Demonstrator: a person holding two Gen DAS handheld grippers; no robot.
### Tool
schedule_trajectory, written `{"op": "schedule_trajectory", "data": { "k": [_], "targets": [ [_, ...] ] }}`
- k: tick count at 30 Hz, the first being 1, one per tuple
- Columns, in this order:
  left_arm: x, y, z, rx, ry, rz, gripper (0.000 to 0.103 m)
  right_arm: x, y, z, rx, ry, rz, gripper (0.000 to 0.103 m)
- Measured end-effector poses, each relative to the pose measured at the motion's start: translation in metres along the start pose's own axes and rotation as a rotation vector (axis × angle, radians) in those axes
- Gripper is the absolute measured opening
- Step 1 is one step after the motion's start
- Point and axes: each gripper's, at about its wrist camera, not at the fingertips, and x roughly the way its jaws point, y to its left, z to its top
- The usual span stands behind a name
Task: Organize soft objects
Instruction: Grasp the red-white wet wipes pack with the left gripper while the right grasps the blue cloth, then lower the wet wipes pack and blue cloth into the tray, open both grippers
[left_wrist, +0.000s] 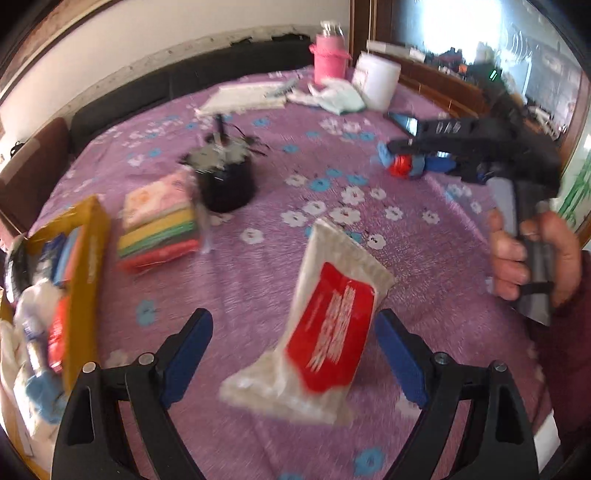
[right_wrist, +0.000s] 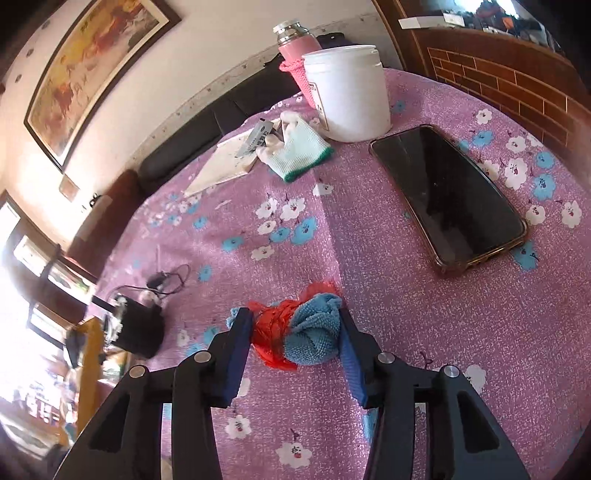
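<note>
One purple flowered tablecloth (right_wrist: 424, 332) covers the whole surface; we use the white tub (right_wrist: 347, 92) as landmark. Behind the tub stands a pink flask (right_wrist: 295, 48), past it a dark sofa back (right_wrist: 221, 114) and a pale wall with a framed painting (right_wrist: 88, 70). Just in front of the tub lies a phone (right_wrist: 450, 195), beside the tub a white glove with a green cuff (right_wrist: 299, 151). Far from the tub, at the cloth's edge, a yellow box (left_wrist: 86, 258) holds mixed packets, too blurred to name. Near that box we see a stack of colored cloths (left_wrist: 159, 232) and a black cup (left_wrist: 225, 184).

Right gripper (right_wrist: 291, 332): pads pressing a bundle of blue cloth and red plastic (right_wrist: 299, 332), lying on the tablecloth well in front of the tub. Left gripper (left_wrist: 293, 332): jaws wide, a red-and-white tissue pack (left_wrist: 325, 332) between them, pads not touching.
</note>
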Motion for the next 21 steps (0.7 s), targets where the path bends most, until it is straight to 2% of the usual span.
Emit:
{"op": "schedule_trajectory", "data": {
  "k": [3, 5, 6, 7, 12, 15, 21],
  "targets": [
    [0.013, -0.011, 0.004, 0.008, 0.02, 0.006, 0.088, 0.002, 0.003, -0.001, -0.005, 0.012, 0.024, 0.049],
    [0.015, -0.015, 0.003, 0.01, 0.024, -0.007, 0.055, 0.003, 0.006, -0.001, -0.013, 0.018, 0.029, 0.049],
    [0.015, -0.015, 0.003, 0.002, 0.034, -0.012, 0.044, 0.003, 0.007, -0.002, -0.019, 0.019, 0.024, 0.049],
    [0.012, -0.012, 0.003, -0.018, 0.027, -0.015, 0.042, 0.003, 0.008, -0.002, -0.024, 0.017, 0.023, 0.049],
    [-0.038, 0.027, -0.006, -0.159, -0.095, -0.063, 0.042, -0.001, 0.011, -0.003, -0.049, -0.005, -0.005, 0.049],
    [-0.078, 0.061, -0.019, -0.248, -0.171, -0.052, 0.042, 0.001, 0.01, -0.004, -0.051, -0.004, -0.019, 0.049],
    [-0.131, 0.146, -0.066, -0.426, -0.23, 0.125, 0.043, 0.0, 0.016, -0.007, -0.09, -0.03, -0.074, 0.048]
  ]
}}
